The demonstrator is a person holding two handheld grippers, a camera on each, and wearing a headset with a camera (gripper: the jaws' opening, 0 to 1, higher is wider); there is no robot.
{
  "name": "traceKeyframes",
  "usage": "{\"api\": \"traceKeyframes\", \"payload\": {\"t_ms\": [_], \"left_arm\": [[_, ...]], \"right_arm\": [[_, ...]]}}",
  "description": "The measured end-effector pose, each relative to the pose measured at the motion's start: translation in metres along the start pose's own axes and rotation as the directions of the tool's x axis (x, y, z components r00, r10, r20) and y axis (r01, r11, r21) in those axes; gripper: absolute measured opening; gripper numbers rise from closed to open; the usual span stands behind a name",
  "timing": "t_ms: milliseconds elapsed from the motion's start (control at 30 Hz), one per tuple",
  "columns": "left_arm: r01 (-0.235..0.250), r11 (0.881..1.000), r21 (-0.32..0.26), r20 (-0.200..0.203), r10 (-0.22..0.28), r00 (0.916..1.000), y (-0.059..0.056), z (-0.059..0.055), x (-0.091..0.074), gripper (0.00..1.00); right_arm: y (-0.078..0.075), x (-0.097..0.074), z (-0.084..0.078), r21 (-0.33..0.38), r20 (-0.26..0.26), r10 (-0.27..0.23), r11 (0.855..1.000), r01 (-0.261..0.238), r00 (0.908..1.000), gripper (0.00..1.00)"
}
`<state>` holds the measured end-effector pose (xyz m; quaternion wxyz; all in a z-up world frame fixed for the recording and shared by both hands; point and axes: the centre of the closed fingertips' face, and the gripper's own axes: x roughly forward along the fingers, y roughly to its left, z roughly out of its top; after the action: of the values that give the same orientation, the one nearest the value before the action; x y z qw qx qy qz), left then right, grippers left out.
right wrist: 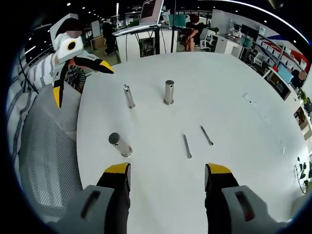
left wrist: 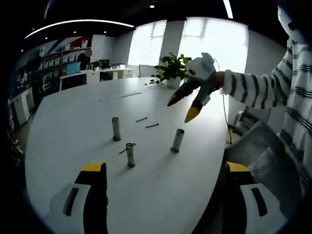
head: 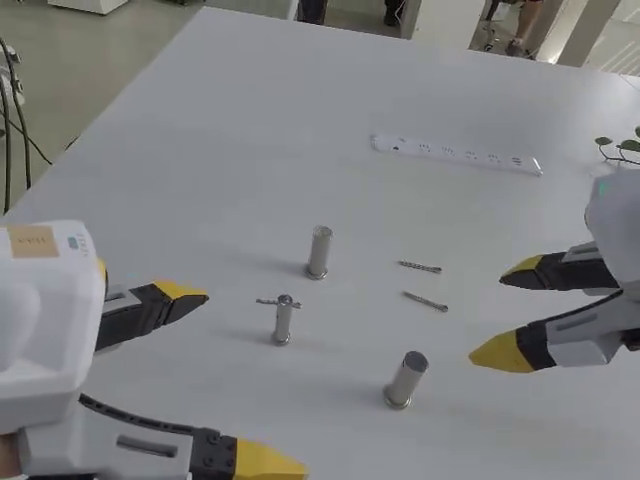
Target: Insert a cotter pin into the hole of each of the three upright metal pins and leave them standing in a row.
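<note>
Three metal pins stand upright on the white table (head: 200, 150). The far pin (head: 318, 252) and the near-right pin (head: 405, 378) have bare tops. The middle pin (head: 283, 318) carries a cotter pin crosswise through its top. Two loose cotter pins (head: 420, 267) (head: 426, 301) lie to the right of the far pin. My left gripper (head: 235, 380) hovers open at the lower left, nothing between its fingers. My right gripper (head: 505, 312) hovers open at the right, near the loose cotter pins (right wrist: 187, 146). The left gripper view shows the three pins (left wrist: 130, 154) ahead and the right gripper (left wrist: 187, 105) beyond them.
A white power strip (head: 455, 155) lies across the far part of the table, with plant leaves (head: 620, 148) at the right edge. A striped sleeve (left wrist: 258, 87) and a mesh chair (right wrist: 44, 156) sit at the table's near edge.
</note>
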<state>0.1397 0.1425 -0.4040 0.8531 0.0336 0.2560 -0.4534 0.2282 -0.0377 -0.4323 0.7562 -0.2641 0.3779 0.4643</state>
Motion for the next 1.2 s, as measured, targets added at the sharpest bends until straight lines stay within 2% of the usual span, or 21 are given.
{"api": "traceKeyframes", "payload": {"t_ms": [200, 400, 600, 700, 933, 1200], "left_arm": [[0.001, 1.000, 0.001, -0.004, -0.001, 1.0000, -0.003, 0.001, 0.003, 0.99], [0.006, 1.000, -0.006, 0.002, -0.006, 1.0000, -0.007, 0.003, 0.004, 0.99], [0.007, 1.000, -0.004, -0.002, -0.007, 1.0000, -0.009, 0.003, 0.005, 0.95], [0.009, 1.000, -0.010, -0.003, -0.009, 1.0000, -0.009, 0.003, 0.005, 0.95], [0.002, 1.000, -0.020, 0.000, -0.002, 1.0000, -0.007, 0.003, 0.004, 0.95], [-0.008, 1.000, -0.027, -0.006, 0.007, 1.0000, -0.004, 0.001, 0.002, 0.95]], "right_arm": [[-0.001, 0.009, 0.002, -0.047, -0.038, 0.028, 0.998, -0.030, 0.9989, 0.53], [-0.009, 0.020, 0.005, -0.084, -0.057, 0.041, 0.995, -0.045, 0.9976, 0.48], [-0.017, 0.034, 0.006, -0.142, -0.076, 0.058, 0.988, -0.068, 0.9954, 0.36], [-0.021, 0.040, 0.008, -0.146, -0.080, 0.065, 0.986, -0.076, 0.9946, 0.32], [-0.028, 0.055, 0.004, -0.152, -0.139, 0.076, 0.984, -0.097, 0.9874, 0.20], [-0.031, 0.067, 0.004, -0.155, -0.178, 0.088, 0.981, -0.116, 0.9800, 0.15]]}}
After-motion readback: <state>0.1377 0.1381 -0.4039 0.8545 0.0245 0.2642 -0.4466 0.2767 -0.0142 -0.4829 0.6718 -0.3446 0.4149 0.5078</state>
